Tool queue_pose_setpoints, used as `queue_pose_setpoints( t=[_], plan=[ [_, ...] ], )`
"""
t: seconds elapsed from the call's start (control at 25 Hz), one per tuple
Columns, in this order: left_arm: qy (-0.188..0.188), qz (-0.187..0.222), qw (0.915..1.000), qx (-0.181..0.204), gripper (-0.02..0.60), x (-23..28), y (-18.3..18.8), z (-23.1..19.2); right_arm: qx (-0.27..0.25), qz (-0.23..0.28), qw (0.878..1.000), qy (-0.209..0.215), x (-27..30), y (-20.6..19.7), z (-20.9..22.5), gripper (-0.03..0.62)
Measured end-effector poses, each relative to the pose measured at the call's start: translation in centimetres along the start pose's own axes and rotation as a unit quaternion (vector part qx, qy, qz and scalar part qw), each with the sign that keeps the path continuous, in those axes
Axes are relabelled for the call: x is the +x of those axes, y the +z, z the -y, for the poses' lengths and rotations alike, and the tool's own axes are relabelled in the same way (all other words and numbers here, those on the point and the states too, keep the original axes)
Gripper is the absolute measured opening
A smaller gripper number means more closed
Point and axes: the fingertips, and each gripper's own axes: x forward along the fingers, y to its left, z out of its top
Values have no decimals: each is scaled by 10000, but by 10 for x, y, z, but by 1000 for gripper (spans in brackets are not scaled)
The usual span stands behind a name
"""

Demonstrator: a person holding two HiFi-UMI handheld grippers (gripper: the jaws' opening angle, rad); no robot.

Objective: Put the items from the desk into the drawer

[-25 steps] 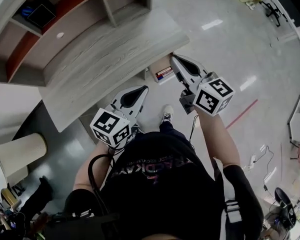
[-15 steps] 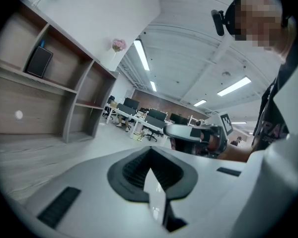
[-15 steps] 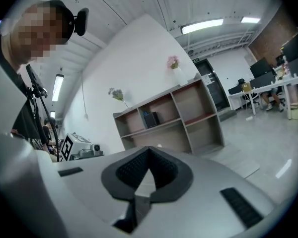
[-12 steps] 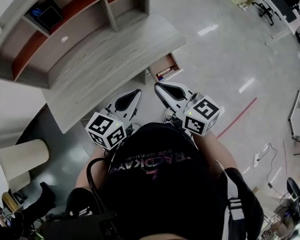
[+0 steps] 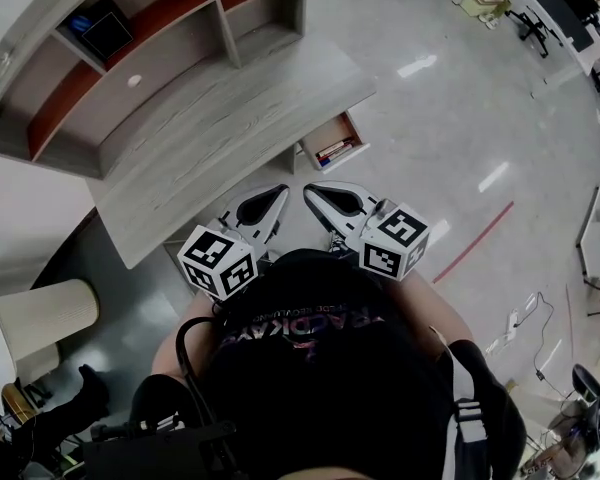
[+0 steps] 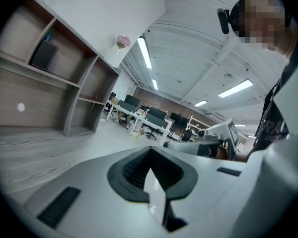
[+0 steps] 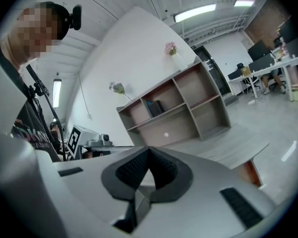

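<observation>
Now both pulled in: your right gripper [image 5: 311,189] has come back from the drawer [image 5: 329,130] to sit beside your left gripper [image 5: 281,190], both with jaws together and empty. Items [image 5: 334,151] lie in the open drawer and none shows on the desk [image 5: 210,118]. Loading is likely done; the drawer still needs closing.

1. Desk [image 5: 220,128]: long top in pale grey wood grain, seen from above.
2. Drawer [image 5: 325,131]: brown inside, pulled open under the desk's right-hand end.
3. Items [image 5: 330,151]: flat, red, blue and white, lying side by side in the drawer; kind unclear.
</observation>
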Motion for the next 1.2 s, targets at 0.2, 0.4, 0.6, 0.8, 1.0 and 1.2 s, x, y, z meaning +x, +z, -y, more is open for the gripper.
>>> queue_pose_setpoints(
  t=[0.2, 0.4, 0.6, 0.8, 1.0, 1.2],
  plan=[
    [-32, -74, 10000, -27, 9, 3, -1, -4, 179, -26, 9998, 21, 5, -2, 4, 17],
    [-52, -126, 9999, -83, 9, 6, -4, -5, 197, -127, 9997, 10, 6, -6, 6, 17],
    [-93, -161, 9997, -149, 9, 11, -7, -2, 202, -205, 9996, -27, 2, -10, 8, 17],
    [-128, -206, 9996, -164, 9, 16, -8, -4, 246, -238, 9994, -51, 4, -10, 12, 17],
    [-114, -245, 9995, -172, 9, 18, -10, -7, 298, -255, 9992, -57, 6, -12, 17, 17],
    [-69, -252, 9995, -175, 9, 19, -9, -10, 297, -303, 9991, -5, 9, -12, 18, 17]
  ],
)
